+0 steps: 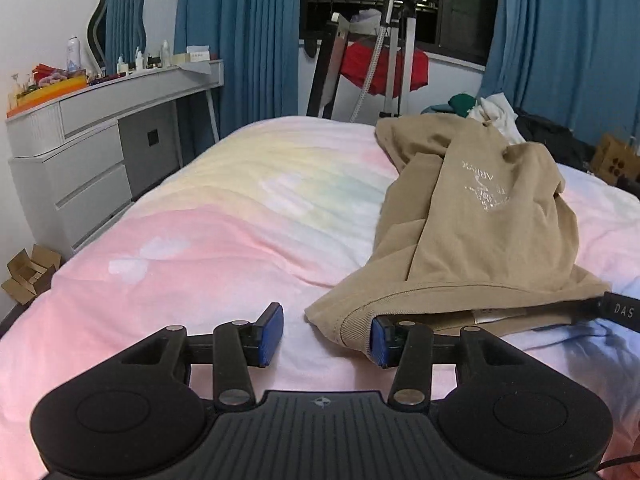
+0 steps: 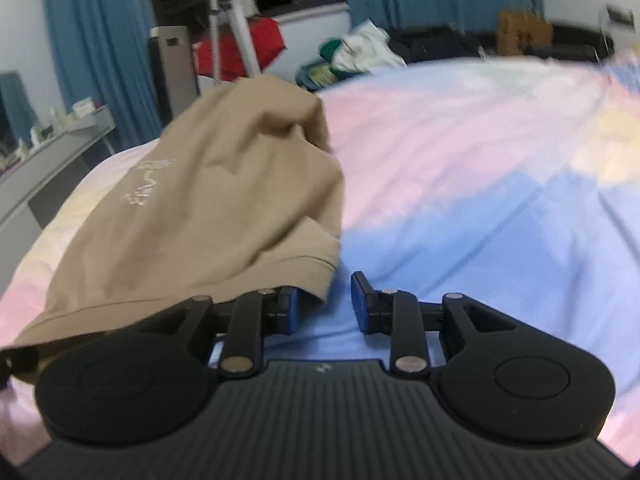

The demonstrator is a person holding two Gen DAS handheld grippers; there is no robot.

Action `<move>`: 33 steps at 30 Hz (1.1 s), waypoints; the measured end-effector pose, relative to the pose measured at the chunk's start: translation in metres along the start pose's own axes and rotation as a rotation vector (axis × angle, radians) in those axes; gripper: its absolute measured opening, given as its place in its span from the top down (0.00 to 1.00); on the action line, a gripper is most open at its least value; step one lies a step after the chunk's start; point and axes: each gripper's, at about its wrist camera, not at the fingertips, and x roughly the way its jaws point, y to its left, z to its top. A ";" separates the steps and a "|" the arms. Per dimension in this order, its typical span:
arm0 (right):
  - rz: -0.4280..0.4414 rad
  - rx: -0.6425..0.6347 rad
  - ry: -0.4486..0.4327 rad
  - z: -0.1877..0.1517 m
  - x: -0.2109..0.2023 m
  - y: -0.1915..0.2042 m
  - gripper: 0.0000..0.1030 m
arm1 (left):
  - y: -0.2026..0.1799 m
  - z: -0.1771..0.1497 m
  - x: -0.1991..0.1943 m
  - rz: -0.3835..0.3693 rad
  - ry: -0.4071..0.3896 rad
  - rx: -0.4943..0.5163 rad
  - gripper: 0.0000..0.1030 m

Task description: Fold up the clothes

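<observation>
A tan T-shirt (image 1: 480,220) with a pale printed logo lies crumpled on the pastel bed cover (image 1: 200,240). My left gripper (image 1: 326,334) is open just above the cover. Its right pad (image 1: 378,340) touches the shirt's ribbed collar (image 1: 352,326), and its left pad is over bare cover. In the right wrist view the same shirt (image 2: 200,200) drapes over the left finger of my right gripper (image 2: 325,308). A hem corner (image 2: 320,280) hangs into the gap. The pads stand apart, not pressing on it, with blue cover showing between them.
A grey dressing table (image 1: 88,152) with a mirror and bottles stands left of the bed, and a cardboard box (image 1: 28,276) sits on the floor. A pile of clothes (image 1: 492,112) lies at the far right. A metal stand (image 1: 396,60) with red cloth is beyond the bed.
</observation>
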 end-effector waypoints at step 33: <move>0.146 0.081 -0.442 0.125 -0.146 0.003 0.95 | 0.018 0.120 -0.141 -0.168 -0.478 -0.171 0.90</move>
